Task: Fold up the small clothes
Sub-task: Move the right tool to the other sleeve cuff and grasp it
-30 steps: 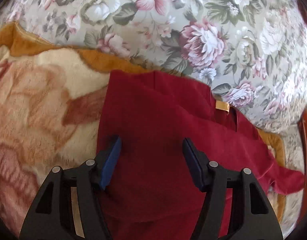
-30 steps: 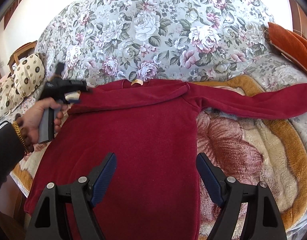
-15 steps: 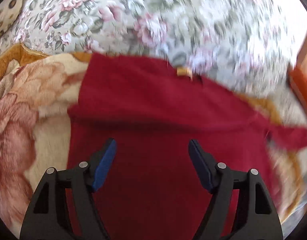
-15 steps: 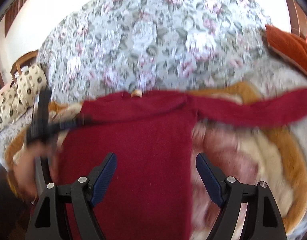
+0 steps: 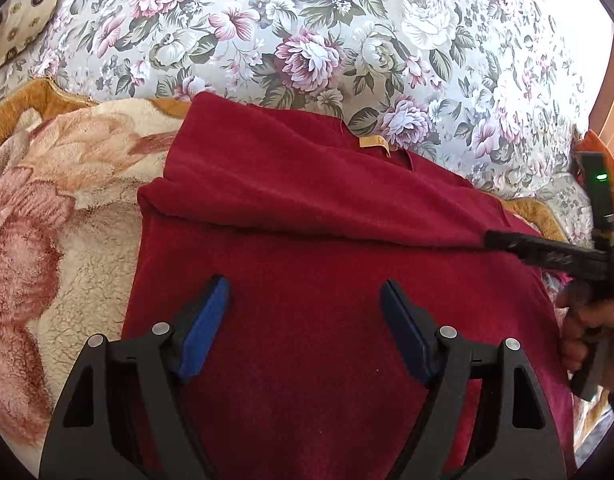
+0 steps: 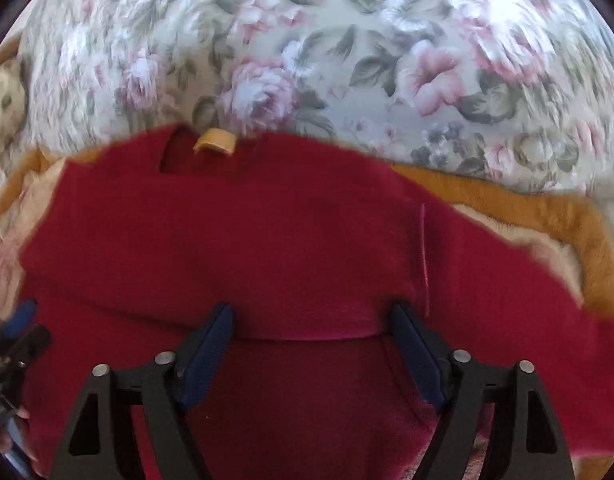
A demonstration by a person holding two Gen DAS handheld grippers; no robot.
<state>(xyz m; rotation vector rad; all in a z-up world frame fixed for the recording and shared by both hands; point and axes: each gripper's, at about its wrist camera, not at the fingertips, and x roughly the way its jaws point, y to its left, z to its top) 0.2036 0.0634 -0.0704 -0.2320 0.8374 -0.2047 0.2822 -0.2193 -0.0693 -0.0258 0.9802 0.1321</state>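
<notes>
A dark red long-sleeved top (image 5: 307, 280) lies flat on a plush blanket, collar with a tan label (image 5: 373, 143) at the far side. Its left sleeve (image 5: 291, 196) is folded across the chest. My left gripper (image 5: 305, 322) is open and empty above the body of the top. My right gripper (image 6: 311, 344) is open and empty, low over the edge of the folded sleeve (image 6: 307, 334) near the right shoulder seam (image 6: 423, 256). The right gripper also shows from the side in the left wrist view (image 5: 491, 240). The right sleeve (image 6: 527, 300) runs off to the right.
The top lies on a cream and orange plush blanket (image 5: 67, 208) spread over a floral bedsheet (image 5: 327, 40). A spotted pillow (image 5: 19, 20) is at the far left. An orange cushion (image 5: 605, 168) is at the right edge.
My right gripper has dropped down and forward, close onto the top by the right shoulder. My left gripper has pulled back, leaving the left sleeve folded across the chest.
</notes>
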